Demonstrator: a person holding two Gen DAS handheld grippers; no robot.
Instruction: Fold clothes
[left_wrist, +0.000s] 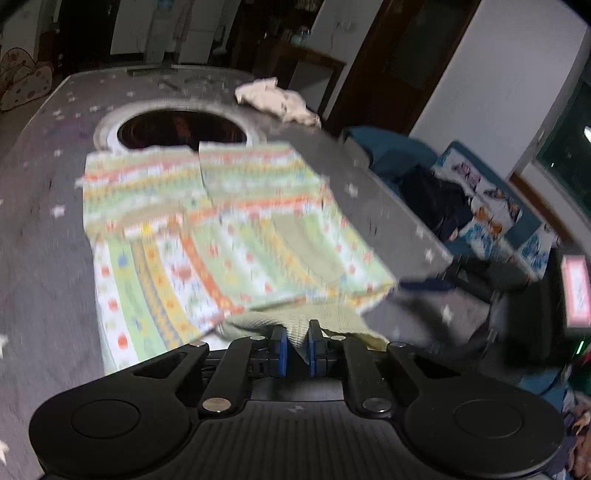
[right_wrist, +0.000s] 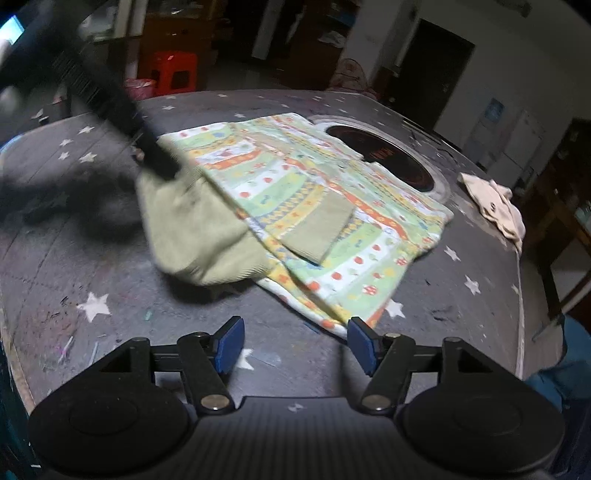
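Left claw (left_wrist: 297, 345) pinching green waistband (left_wrist: 295, 325) of patterned garment (left_wrist: 207, 229), right claw (right_wrist: 295, 345) spread, holding nothing

Home living room: sofa (left_wrist: 491, 206), red stool (right_wrist: 173, 72).

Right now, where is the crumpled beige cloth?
The beige cloth lies bunched on the grey starred table, at the right in the right wrist view, just beyond the round black hole and apart from the patterned garment.
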